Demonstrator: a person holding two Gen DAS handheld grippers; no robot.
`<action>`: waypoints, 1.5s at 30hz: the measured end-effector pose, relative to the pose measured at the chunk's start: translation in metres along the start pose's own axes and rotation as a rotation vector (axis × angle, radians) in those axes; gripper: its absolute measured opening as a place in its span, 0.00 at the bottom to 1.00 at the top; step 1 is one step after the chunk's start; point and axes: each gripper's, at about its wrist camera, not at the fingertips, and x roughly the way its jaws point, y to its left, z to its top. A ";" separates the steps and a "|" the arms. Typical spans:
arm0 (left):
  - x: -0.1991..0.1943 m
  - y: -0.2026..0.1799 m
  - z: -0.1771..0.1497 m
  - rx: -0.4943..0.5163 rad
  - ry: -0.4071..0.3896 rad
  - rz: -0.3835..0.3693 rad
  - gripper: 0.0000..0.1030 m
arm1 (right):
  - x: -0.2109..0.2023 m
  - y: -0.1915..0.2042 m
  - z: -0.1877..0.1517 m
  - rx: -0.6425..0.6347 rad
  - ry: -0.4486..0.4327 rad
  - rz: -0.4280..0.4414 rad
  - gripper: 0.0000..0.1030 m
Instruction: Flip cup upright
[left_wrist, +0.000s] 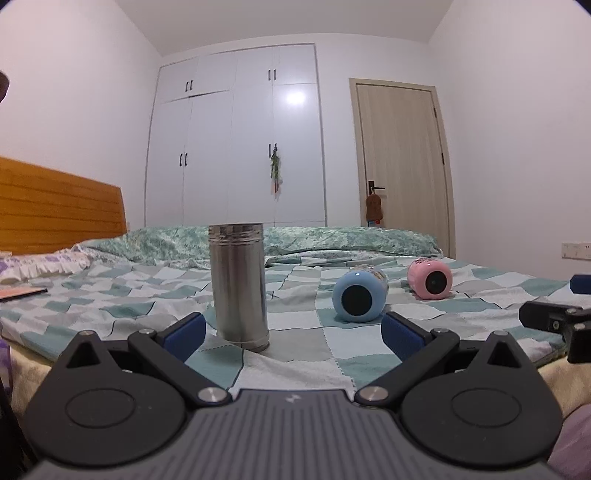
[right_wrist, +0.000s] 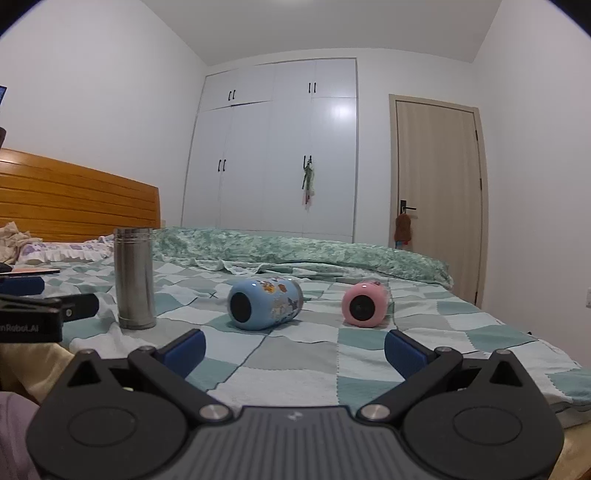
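Three cups are sitting on the checked bedspread (left_wrist: 295, 365) of the bed. One, a stainless steel cup (left_wrist: 239, 286), is standing upright near the front edge, just ahead of the left gripper (left_wrist: 291, 330). Its jaws are spread wide and gripping nothing, with the steel cup nearer the left blue pad (left_wrist: 184, 332) than the right one, and not touching either.

To the right, a blue cup (left_wrist: 358, 297) with cartoon stickers is lying on its side, its dark round end facing the cameras. Beyond it, further right, a pink cup (left_wrist: 430, 278) is lying on its side the same way, apart from the blue one.

From the right wrist view, the right gripper (right_wrist: 293, 350) is hovering low over the bedspread (right_wrist: 295, 369), its jaws also wide apart and holding nothing. The blue cup (right_wrist: 264, 308) and pink cup (right_wrist: 364, 304) are lying ahead of it, while the steel cup (right_wrist: 133, 278) is standing off to the left.

A rumpled green quilt (right_wrist: 314, 251) is stretching across the far side of the bed, in front of a white wardrobe (right_wrist: 280, 147) and a wooden door (right_wrist: 439, 195).
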 end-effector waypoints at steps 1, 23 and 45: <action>0.000 -0.001 -0.001 0.004 0.001 -0.002 1.00 | 0.000 0.000 0.001 0.002 -0.002 -0.002 1.00; 0.001 0.006 -0.002 -0.026 0.011 -0.008 1.00 | -0.004 0.002 0.000 -0.005 -0.009 -0.010 1.00; 0.001 0.005 -0.002 -0.030 0.008 -0.013 1.00 | -0.004 0.002 0.000 -0.005 -0.009 -0.011 1.00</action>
